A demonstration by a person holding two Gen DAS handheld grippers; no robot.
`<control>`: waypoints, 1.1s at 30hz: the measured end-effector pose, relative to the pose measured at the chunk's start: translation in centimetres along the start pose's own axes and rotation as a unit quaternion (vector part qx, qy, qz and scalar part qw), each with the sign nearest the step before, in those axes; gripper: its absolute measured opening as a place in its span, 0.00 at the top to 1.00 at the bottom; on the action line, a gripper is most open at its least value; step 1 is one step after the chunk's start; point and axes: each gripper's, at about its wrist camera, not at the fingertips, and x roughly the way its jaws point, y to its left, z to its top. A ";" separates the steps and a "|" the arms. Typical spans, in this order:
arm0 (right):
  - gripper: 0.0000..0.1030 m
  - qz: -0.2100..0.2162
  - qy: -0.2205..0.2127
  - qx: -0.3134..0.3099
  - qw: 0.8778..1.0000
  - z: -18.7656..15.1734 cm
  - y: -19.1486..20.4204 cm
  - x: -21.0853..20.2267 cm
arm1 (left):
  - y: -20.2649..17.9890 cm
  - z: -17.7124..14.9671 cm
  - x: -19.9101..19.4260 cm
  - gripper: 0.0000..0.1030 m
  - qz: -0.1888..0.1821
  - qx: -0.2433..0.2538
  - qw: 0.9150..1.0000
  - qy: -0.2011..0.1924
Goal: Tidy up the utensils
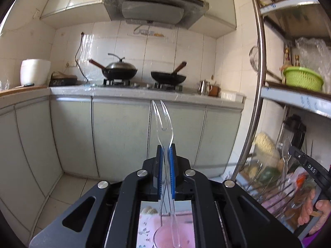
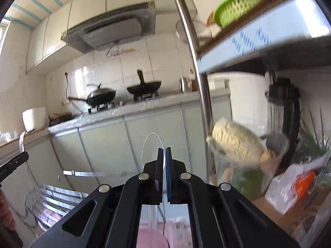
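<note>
A: Item one, clear plastic fork (image 1: 163, 122)?
B: Clamped between the blue pads of the left gripper (image 1: 166, 147). Its two tines stick out forward past the fingertips, the handle runs back between the fingers toward the camera. Held in the air, in front of the grey-green cabinets (image 1: 120, 136).

A: Item two?
B: Clear plastic spoon (image 2: 152, 150). The right gripper (image 2: 164, 149) is closed on it; the bowl stands edge-on to the left of the fingertips and reaches just above them, the handle passes back between the pads. Also in the air.

A: Does either gripper show in the other view?
B: Yes. The right gripper appears at the right edge of the left view, beside a wire dish rack (image 1: 269, 194).

A: Surroundings?
B: Two woks on the stove, lidded wok (image 1: 119, 70) left, open wok (image 1: 168, 77) right, under a range hood (image 1: 153, 8). White rice cooker (image 1: 35, 72) at the counter's left end. Metal shelf unit at right, carrying a green basket (image 1: 303, 78) on its upper shelf and a cup of noodles (image 2: 238, 144) on a lower one.
</note>
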 end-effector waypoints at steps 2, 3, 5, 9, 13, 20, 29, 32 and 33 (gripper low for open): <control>0.98 0.002 0.019 0.002 1.000 -1.0 -0.2 0.3 | 0.3 -1.1 0.3 0.95 -0.003 -0.002 1.000 0.015; 0.98 0.005 0.031 0.004 1.000 -1.5 -0.3 0.4 | 0.4 -1.7 0.4 0.95 -0.006 -0.003 1.000 0.026; 0.98 0.008 0.055 0.009 0.998 -2.4 -0.5 0.5 | 0.7 -2.6 0.7 0.95 -0.013 -0.005 0.999 0.045; 0.98 0.017 0.101 0.016 0.995 -3.7 -0.7 0.8 | 1.0 -4.1 1.4 0.95 -0.031 -0.018 0.995 0.089; 0.94 0.030 0.148 0.014 0.988 -4.5 -0.7 1.1 | 1.4 -5.2 1.9 0.94 -0.035 -0.034 0.991 0.126; 0.77 0.032 0.184 0.025 0.982 -4.7 -1.4 0.7 | 1.8 -5.3 1.7 0.77 -0.044 -0.052 0.984 0.163; 0.77 0.022 0.175 0.041 0.984 -4.0 -2.9 -2.5 | 2.7 -3.9 -1.5 0.72 -0.028 -0.072 0.986 0.146; 0.77 0.025 0.180 0.044 0.982 -4.8 -3.1 -4.4 | 2.7 -4.1 -3.4 0.71 -0.027 -0.070 0.987 0.144; 0.77 0.027 0.187 0.047 0.981 -5.2 -3.1 -4.7 | 2.6 -4.4 -4.0 0.71 -0.027 -0.067 0.986 0.148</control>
